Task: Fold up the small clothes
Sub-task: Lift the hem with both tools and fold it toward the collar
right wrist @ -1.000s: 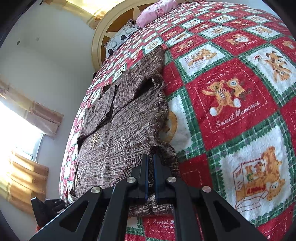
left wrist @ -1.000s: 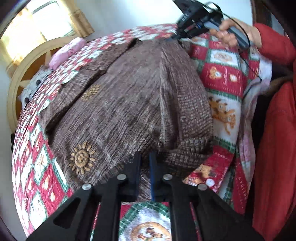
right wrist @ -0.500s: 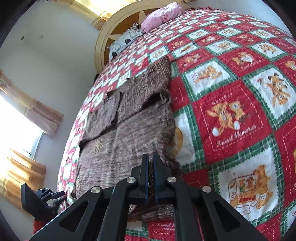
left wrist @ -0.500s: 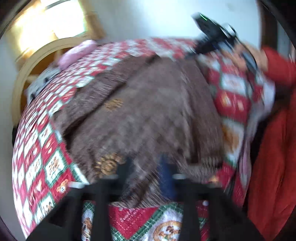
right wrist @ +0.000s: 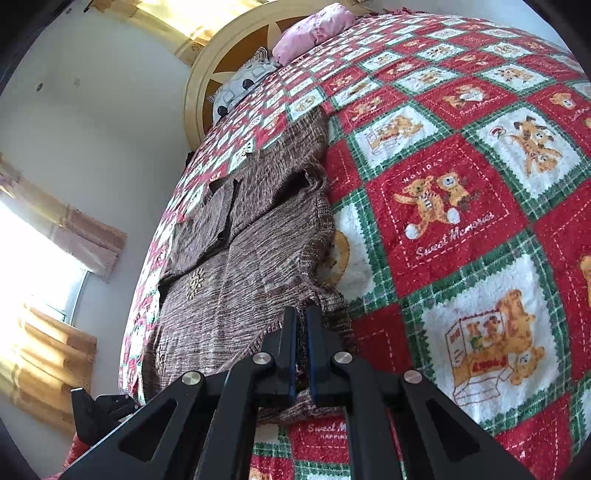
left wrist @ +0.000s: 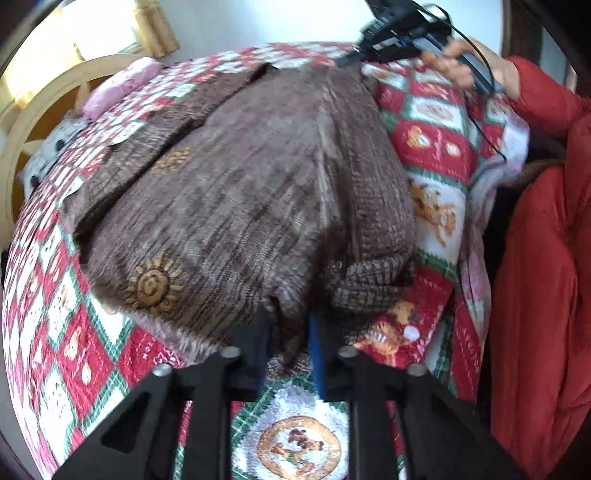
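Observation:
A brown knitted garment (left wrist: 258, 184) with sun patches lies spread on the checked bear blanket (left wrist: 436, 144). My left gripper (left wrist: 288, 332) is at its near hem, jaws closing, and a bunch of the knit fills the gap between the blue-padded fingers. Beside it to the right lies a ribbed cuff (left wrist: 369, 284). In the right wrist view the garment (right wrist: 240, 288) runs away to the left, and my right gripper (right wrist: 301, 325) is shut on its near edge, with fabric showing between the fingers. That gripper (left wrist: 399, 33) also shows at the garment's far end, held by a hand (left wrist: 465, 62).
A pink pillow (right wrist: 314, 29) and a spotted pillow (right wrist: 243, 85) lie by the round wooden headboard (right wrist: 229, 55). A person in a red jacket (left wrist: 543, 295) stands at the bed's right edge. Curtained windows (right wrist: 44, 258) are on the wall. The blanket (right wrist: 461, 221) lies bare right of the garment.
My left gripper let go of the hem, shifted a little along it with the view blurring, and now has a thicker bunch of hem between its fingers. The right gripper has kept its hold.

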`<state>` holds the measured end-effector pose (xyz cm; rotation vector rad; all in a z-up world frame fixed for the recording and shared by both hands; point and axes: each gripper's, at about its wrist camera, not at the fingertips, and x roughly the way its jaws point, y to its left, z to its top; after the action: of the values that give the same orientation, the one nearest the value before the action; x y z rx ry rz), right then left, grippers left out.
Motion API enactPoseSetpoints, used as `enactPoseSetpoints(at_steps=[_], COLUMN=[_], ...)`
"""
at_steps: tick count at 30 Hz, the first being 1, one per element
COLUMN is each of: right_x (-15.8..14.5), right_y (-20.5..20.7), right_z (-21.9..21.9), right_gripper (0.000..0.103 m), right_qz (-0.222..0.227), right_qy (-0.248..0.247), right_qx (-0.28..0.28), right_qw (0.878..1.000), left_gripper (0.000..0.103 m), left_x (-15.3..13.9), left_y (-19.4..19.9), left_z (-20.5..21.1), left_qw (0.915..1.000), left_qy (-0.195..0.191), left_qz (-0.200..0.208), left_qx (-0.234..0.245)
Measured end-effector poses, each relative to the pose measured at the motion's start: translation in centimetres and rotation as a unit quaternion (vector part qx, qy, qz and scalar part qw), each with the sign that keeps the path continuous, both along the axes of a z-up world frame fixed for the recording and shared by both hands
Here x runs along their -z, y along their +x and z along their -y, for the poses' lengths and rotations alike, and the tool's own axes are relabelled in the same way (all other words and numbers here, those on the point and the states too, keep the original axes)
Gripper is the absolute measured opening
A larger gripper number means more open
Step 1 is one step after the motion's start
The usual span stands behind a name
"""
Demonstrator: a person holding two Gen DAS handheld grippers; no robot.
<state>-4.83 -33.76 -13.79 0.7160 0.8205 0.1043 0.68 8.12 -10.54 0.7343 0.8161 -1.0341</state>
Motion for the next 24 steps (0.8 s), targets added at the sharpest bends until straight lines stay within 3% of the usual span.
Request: enactPoseSetpoints(at_steps=[3,7,9,12,17,21,24], right_x=[-0.3,-0.7,-0.9,-0.8,-0.1,0.7,0.5], right_y=[-0.2,-0.5,-0.4,0.2,1.5,1.9,1.3], right_z=[-0.2,0.0,0.2,0.5,1.4,3.5,5.0], right_gripper=[0.005,0.005,0.005,0.005,0.005,0.005,0.005], right_qz=[0.001,0.009,0.012,0.011,0.014,0.018,0.02], right_qy=[-0.007,-0.005,-0.005,-0.005,0.009,0.054,0.056], right_qx=[0.0,0.004,0.007,0.013,0.04,0.079,0.095], right_qw=[1.0,1.0,1.0,1.0,0.999,0.995,0.994], left_gripper=[0.011,0.011,0.011,0.011,0.011,0.017,0.025], left_x=[-0.9,-3.8,-4.8,-5.4,-2.8,1.4,2.2], left_y=[2.4,5.7,7.4,11.2,16.6,19.3,19.6], left_z=[-0.3,-1.6,-2.0,-2.8,-2.4,-1.3,-2.0], left_qw=[0.9987,0.9867,0.9765,0.9537,0.9224,0.9107,0.9014], left_qy=[-0.031,-0.114,-0.148,-0.19,-0.201,-0.16,-0.189], left_qz=[-0.004,-0.012,-0.015,-0.024,-0.056,-0.092,-0.122], left_qx=[-0.04,-0.115,-0.156,-0.232,-0.325,-0.37,-0.37])
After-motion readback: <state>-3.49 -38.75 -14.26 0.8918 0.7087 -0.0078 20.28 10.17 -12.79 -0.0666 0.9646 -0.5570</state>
